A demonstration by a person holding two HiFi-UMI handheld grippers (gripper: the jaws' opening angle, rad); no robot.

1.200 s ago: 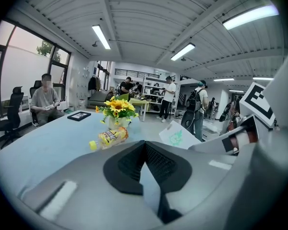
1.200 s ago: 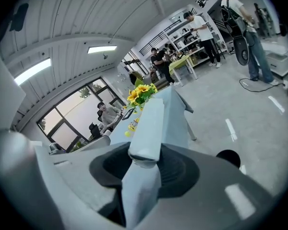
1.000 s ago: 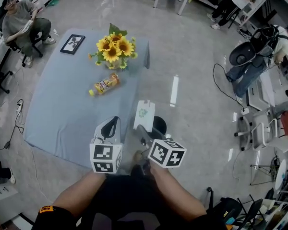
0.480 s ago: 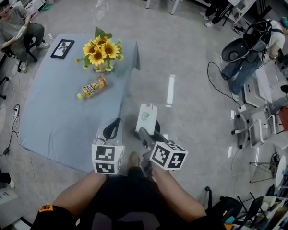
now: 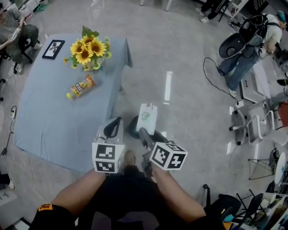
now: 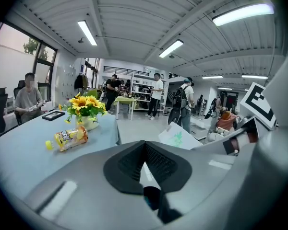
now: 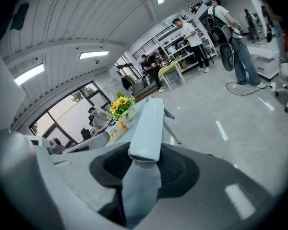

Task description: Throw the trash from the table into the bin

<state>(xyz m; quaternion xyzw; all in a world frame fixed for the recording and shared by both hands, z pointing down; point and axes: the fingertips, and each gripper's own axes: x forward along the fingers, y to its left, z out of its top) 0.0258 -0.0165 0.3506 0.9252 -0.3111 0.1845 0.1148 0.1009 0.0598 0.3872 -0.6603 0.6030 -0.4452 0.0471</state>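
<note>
The grey floor [image 5: 192,56] lies open ahead and to the right of the right fingers. One white strip [image 5: 167,86] is painted on it, and chairs and cables crowd only its far right edge.

The table [image 5: 53,123], under a pale blue cloth, spreads ahead and to the left of the left fingers. Its near corner is just beside them, and its right edge runs away in front of them.

The left gripper [image 5: 114,127] has its pads drawn together at the tips with nothing between them. The right gripper [image 5: 144,134] is clamped on a flat white carton [image 5: 146,116] that sticks out forward past its fingers. The carton bears a green mark too small to read.

The dark round bin [image 5: 133,127] stands on the floor just ahead of and below both sets of fingers. It is near the table's right edge and partly hidden by the carton.

Sunflowers [image 5: 86,51] in a vase stand far ahead of the left fingers.

A bottle [image 5: 80,86] with a yellow cap lies on its side between the flowers and the left fingers. The print on its yellow label is not legible.

A picture frame [image 5: 53,49] lies flat at the far left corner.
</note>
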